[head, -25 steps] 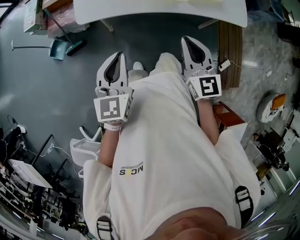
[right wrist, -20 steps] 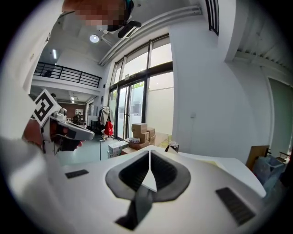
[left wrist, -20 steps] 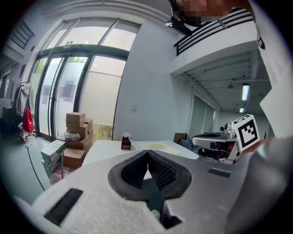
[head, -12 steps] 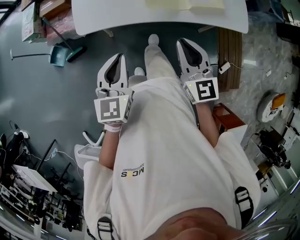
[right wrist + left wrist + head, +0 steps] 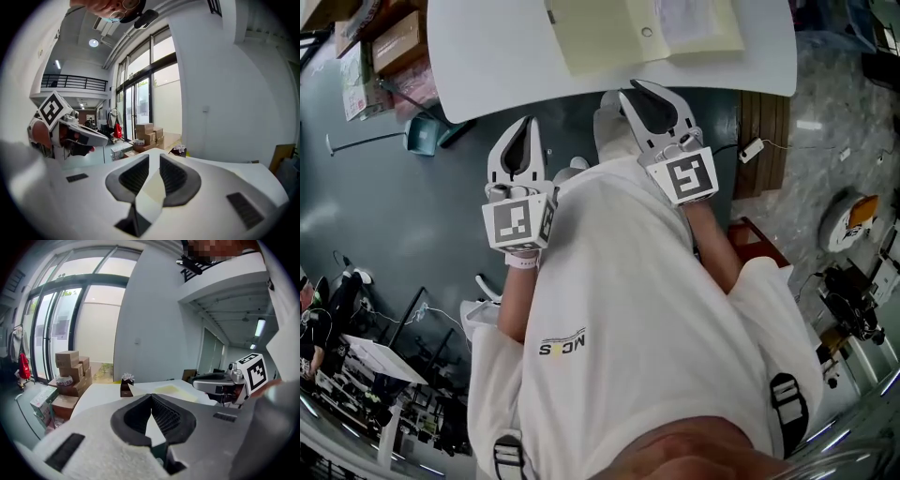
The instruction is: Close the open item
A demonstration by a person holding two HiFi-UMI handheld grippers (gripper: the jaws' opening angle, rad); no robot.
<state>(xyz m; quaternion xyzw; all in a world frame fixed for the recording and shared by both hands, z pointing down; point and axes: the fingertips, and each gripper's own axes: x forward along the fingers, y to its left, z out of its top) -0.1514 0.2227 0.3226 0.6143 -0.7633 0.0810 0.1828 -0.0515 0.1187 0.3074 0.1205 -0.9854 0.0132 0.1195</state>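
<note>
Pale yellow open paper folder [image 5: 609,33] lies on the white table [image 5: 487,56]; at the table's near edge, the left gripper [image 5: 523,122] is closed and empty, while the right gripper [image 5: 642,91] has just been parting slightly, also empty, and so narrow a gap might crease the cover.

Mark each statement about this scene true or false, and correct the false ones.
1. A yellow folder lies open on the white table. True.
2. The right gripper is clamped on the folder. False: its fingers have just been opening, stand slightly apart with nothing between them, and are short of the folder.
3. The fingers of the left gripper meet at their tips. True.
4. The teal dustpan sits on the table. False: it lies on the floor beside the table.
</note>
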